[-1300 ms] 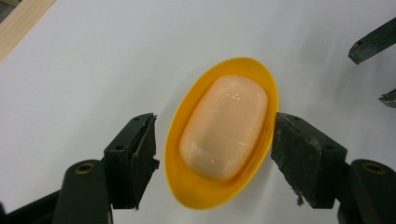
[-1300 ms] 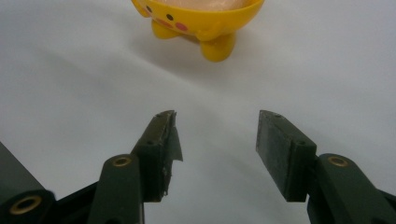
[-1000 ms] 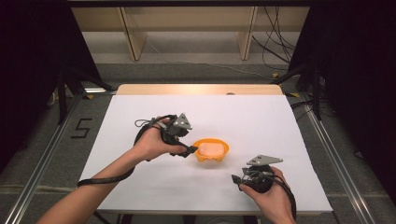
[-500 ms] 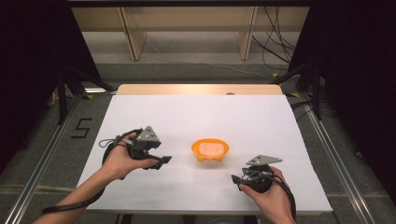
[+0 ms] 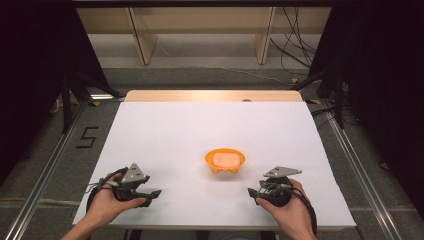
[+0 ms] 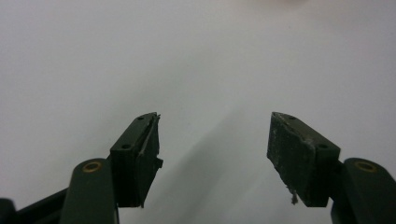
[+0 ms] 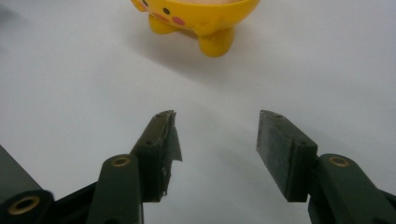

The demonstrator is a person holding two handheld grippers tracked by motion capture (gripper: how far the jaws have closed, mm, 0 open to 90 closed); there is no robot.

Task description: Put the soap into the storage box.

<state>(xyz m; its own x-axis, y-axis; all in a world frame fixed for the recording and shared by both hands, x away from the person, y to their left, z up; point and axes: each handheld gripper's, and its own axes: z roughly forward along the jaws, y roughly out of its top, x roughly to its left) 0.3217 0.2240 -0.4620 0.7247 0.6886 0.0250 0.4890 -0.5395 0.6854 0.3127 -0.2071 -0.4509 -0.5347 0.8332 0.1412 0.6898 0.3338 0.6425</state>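
Note:
A small yellow-orange bowl (image 5: 225, 160) on little feet stands near the middle of the white table (image 5: 210, 125), with something pale pink inside it. In the right gripper view the bowl (image 7: 196, 16) has a painted face and sits just beyond the open jaws. My left gripper (image 5: 153, 194) rests at the front left, held in a hand, jaws apart with nothing between them (image 6: 212, 135). My right gripper (image 5: 251, 192) lies at the front right, also open and empty (image 7: 215, 126).
A wooden strip (image 5: 212, 95) runs along the table's far edge. Metal rails (image 5: 45, 170) flank both sides. Wooden shelf legs (image 5: 141, 37) and cables (image 5: 295, 45) lie on the floor beyond. A "5" (image 5: 86, 137) is marked on the floor at the left.
My left gripper has drawn back from beside the bowl to the front left of the table. The right gripper and the bowl have stayed where they were.

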